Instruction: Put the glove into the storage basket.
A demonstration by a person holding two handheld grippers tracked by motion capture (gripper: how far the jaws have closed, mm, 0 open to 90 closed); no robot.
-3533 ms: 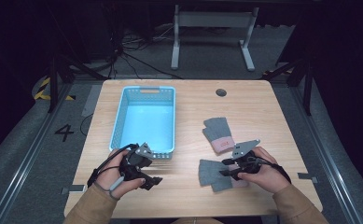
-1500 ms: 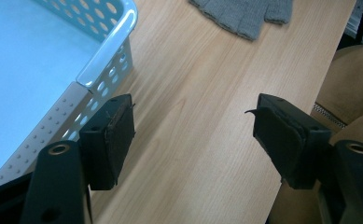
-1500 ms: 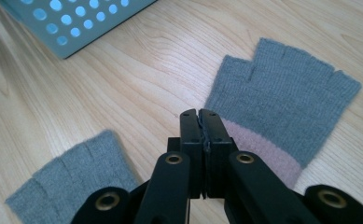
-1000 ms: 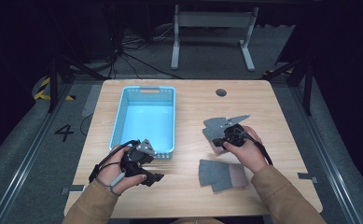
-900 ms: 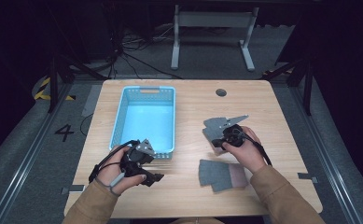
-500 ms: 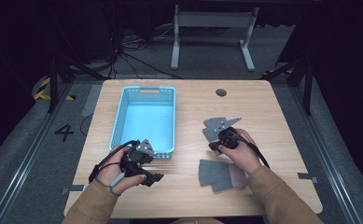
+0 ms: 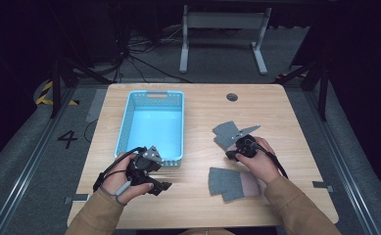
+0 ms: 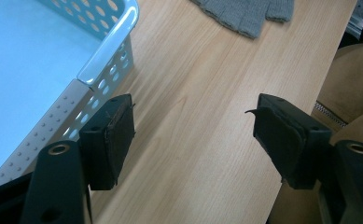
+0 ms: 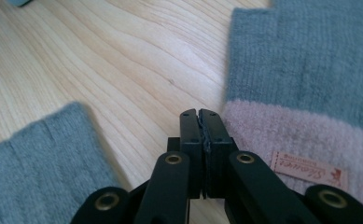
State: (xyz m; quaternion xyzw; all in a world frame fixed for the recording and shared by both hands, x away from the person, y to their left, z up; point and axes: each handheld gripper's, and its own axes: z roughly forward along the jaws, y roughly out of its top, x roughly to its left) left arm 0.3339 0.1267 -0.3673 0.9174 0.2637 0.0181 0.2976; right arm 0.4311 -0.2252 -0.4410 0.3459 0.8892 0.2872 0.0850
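Two grey knit gloves lie on the right half of the wooden table, a far glove (image 7: 225,133) and a near glove (image 7: 229,183) with a pink cuff. My right gripper (image 7: 238,148) rests at the far glove's near edge. In the right gripper view it (image 9: 201,116) is shut with nothing between its jaws, low over bare wood. There, a pink cuff with a small label (image 9: 305,140) lies to its right and more grey knit (image 9: 39,163) to its lower left. My left gripper (image 7: 151,174) is open beside the blue basket (image 7: 124,132); in its own view it (image 8: 193,126) stands over bare wood.
The basket's corner (image 8: 100,70) is close to the left gripper's left jaw. A glove's fingers (image 8: 244,14) lie farther ahead, and a tan sleeve (image 8: 352,79) sits at the right. A round hole (image 7: 232,97) marks the table's far edge.
My right gripper has gone from the near glove up to the far glove, then drifted slightly left and nearer over the last second. The left gripper has not moved.
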